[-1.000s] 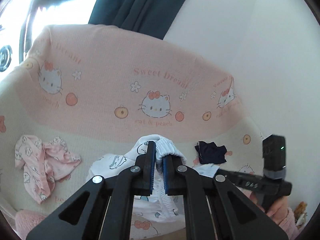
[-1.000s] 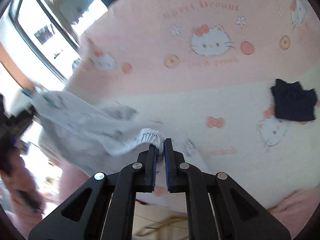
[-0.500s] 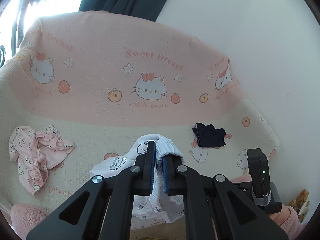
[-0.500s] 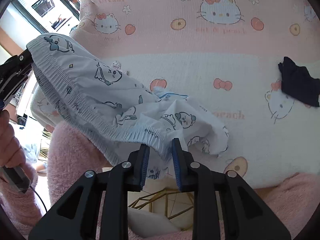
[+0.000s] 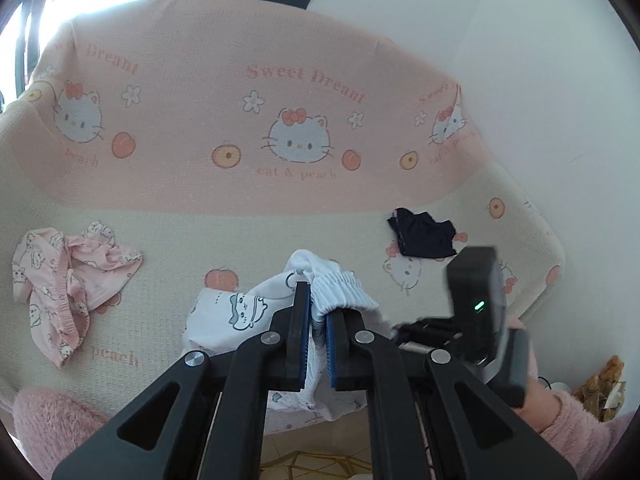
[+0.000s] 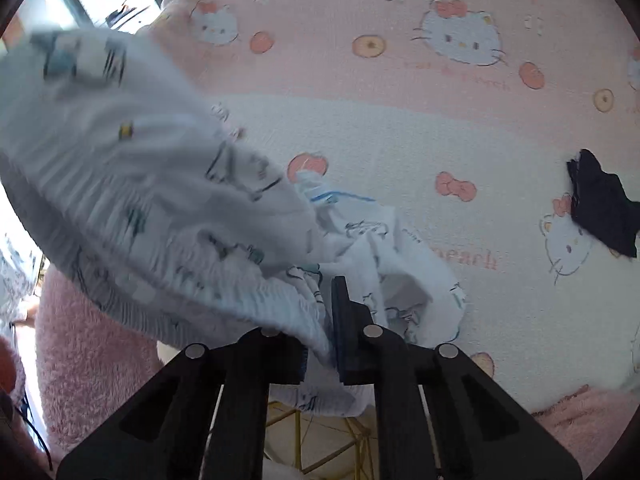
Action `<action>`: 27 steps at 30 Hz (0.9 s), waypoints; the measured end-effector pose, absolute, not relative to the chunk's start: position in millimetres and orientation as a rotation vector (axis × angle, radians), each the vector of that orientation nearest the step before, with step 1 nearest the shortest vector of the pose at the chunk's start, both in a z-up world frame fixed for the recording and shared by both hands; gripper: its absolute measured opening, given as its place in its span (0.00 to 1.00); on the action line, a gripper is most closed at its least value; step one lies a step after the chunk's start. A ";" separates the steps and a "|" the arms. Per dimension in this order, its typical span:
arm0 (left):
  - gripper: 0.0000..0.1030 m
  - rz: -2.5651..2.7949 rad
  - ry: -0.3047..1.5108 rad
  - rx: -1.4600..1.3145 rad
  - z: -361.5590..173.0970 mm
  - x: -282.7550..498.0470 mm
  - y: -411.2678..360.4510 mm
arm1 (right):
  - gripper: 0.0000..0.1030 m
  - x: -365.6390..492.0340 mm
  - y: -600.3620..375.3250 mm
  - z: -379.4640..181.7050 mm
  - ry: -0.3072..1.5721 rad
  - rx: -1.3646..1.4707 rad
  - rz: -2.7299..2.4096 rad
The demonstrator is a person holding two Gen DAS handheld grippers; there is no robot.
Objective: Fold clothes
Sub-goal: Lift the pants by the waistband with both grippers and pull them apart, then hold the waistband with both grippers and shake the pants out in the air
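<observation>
My left gripper (image 5: 317,344) pinches the elastic waistband of the white printed shorts (image 5: 236,312), its blue-padded fingers (image 5: 303,332) drawn close with only the bunched band between them. The shorts hang forward over the front edge of the cat-print blanket (image 5: 248,236), in the middle of the seat. My right gripper (image 6: 322,332) works the same waistband — cloth drapes over its left finger and hides it, so I cannot tell whether the jaws are pinching the band or merely standing around it. The raised fabric there is blurred. A crumpled pink garment (image 5: 68,280) lies to the left on the blanket — a dark garment (image 5: 424,232) lies to the right, well apart from the shorts.
</observation>
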State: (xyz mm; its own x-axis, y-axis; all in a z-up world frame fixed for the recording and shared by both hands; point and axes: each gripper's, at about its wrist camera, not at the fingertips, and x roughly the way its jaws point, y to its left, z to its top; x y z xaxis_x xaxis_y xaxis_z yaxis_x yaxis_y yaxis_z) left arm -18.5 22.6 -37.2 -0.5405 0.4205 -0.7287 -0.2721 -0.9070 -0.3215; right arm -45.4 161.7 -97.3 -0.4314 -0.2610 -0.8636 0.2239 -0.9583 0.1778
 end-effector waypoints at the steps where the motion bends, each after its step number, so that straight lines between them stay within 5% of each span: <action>1: 0.07 2.445 -0.229 -1.242 -42.4 -18.6 22.0 | 0.08 -46.5 170.7 -87.6 -0.051 1.456 -2.497; 12: 0.23 2.347 0.098 -1.599 -145.9 -23.9 72.0 | 0.07 -13.1 223.7 24.6 -0.185 1.131 -2.836; 15: 0.21 2.309 0.062 -1.620 -160.1 -15.5 73.3 | 0.07 -8.7 223.8 42.4 -0.212 1.113 -2.816; 19: 0.08 2.449 -0.094 -1.459 -104.9 -18.3 37.5 | 0.08 -6.3 218.0 34.2 0.036 1.173 -2.905; 23: 0.08 2.607 -0.262 -1.142 -1.9 -18.1 -16.3 | 0.08 -12.7 246.5 14.3 -0.164 1.317 -2.816; 27: 0.08 2.716 -0.121 -0.803 96.3 -9.0 -19.3 | 0.16 -10.3 245.7 59.4 -0.192 1.115 -2.823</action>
